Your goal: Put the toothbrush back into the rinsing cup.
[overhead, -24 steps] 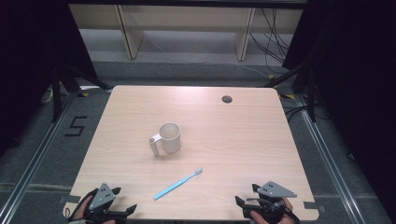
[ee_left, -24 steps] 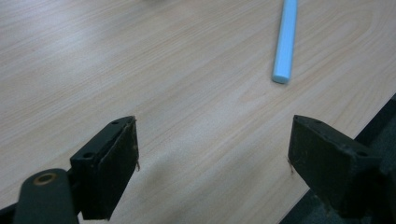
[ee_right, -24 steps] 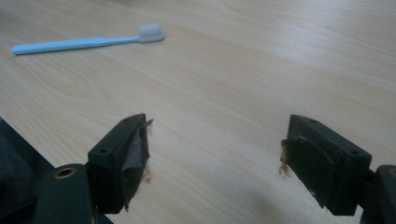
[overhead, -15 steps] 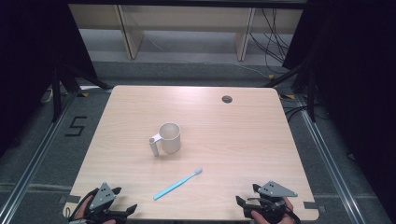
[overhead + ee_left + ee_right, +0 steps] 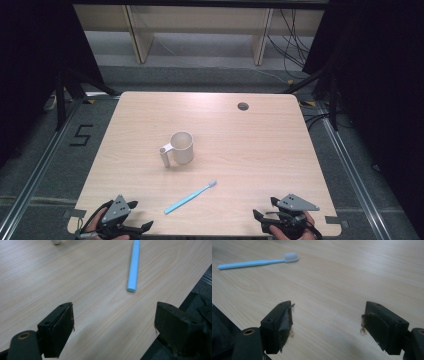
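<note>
A cream mug (image 5: 181, 148) with its handle to the left stands near the middle of the wooden table (image 5: 250, 140). A light blue toothbrush (image 5: 190, 197) with a white head lies flat in front of it, also seen as the toothbrush (image 5: 133, 266) and the toothbrush (image 5: 257, 263). My left gripper (image 5: 134, 224) rests at the front left corner, open, nothing between its jaws. In its own view, the left gripper (image 5: 113, 325) hovers over bare wood short of the handle's end. My right gripper (image 5: 262, 220) sits at the front right edge, open and empty; the right gripper (image 5: 327, 322) faces bare wood.
A round cable hole (image 5: 243, 106) is set in the table's far right part. Pale shelving legs (image 5: 137, 35) stand behind the table, and cables (image 5: 295, 40) hang at the back right. Metal floor rails (image 5: 350, 170) run along both sides.
</note>
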### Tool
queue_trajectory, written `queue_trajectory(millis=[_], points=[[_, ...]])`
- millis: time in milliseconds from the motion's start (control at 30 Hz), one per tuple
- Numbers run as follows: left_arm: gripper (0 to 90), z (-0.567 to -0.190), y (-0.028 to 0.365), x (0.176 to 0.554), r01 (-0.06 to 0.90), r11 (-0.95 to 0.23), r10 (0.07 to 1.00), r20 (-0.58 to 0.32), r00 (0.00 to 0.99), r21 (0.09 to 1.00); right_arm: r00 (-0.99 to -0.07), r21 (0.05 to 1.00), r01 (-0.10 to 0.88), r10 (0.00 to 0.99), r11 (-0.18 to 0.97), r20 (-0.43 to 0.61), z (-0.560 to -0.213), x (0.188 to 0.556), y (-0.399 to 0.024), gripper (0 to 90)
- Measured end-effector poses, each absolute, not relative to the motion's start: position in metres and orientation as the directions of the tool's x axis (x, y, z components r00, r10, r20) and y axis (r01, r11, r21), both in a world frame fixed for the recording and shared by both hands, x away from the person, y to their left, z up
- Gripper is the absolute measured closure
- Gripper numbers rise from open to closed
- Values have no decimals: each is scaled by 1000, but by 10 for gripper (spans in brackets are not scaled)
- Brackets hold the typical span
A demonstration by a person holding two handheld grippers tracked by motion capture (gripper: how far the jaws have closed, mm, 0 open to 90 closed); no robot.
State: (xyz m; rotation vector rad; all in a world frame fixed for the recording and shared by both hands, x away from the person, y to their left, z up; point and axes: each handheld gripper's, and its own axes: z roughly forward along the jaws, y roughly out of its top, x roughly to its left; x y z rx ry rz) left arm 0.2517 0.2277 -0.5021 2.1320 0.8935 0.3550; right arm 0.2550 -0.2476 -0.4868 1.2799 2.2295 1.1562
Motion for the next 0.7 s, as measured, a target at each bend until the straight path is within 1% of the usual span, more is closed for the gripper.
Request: queue_trajectory(millis=[67, 367, 400, 433, 567, 600, 633, 700], points=[[172, -500, 223, 253, 482, -458, 691, -42, 722, 747, -547, 778, 564, 831, 278, 100, -488, 256, -248, 242], [197, -490, 202, 266, 470, -490, 663, -36, 748, 734, -553, 775, 569, 825, 276, 113, -488, 256, -248, 244], [197, -489, 199, 269, 467, -506, 658, -26, 753, 725, -556, 776, 574, 820, 263, 134, -489, 256, -247, 244], [198, -488, 196, 271, 469, -508, 652, -33, 757, 723, -552, 774, 570, 826, 274, 114, -488, 256, -248, 244], [212, -486, 188, 278, 467, -525, 641, -31, 767, 712, -556, 771, 573, 823, 278, 117, -488, 256, -249, 244], [218, -484, 185, 282, 460, -548, 632, -15, 775, 699, -556, 771, 573, 823, 279, 116, -488, 256, -249, 244], [222, -484, 181, 283, 468, -535, 637, -28, 770, 703, -555, 771, 574, 823, 277, 118, -487, 256, -249, 244], [230, -481, 177, 286, 462, -552, 628, -18, 778, 694, -556, 771, 574, 823, 276, 119, -487, 256, -249, 244]])
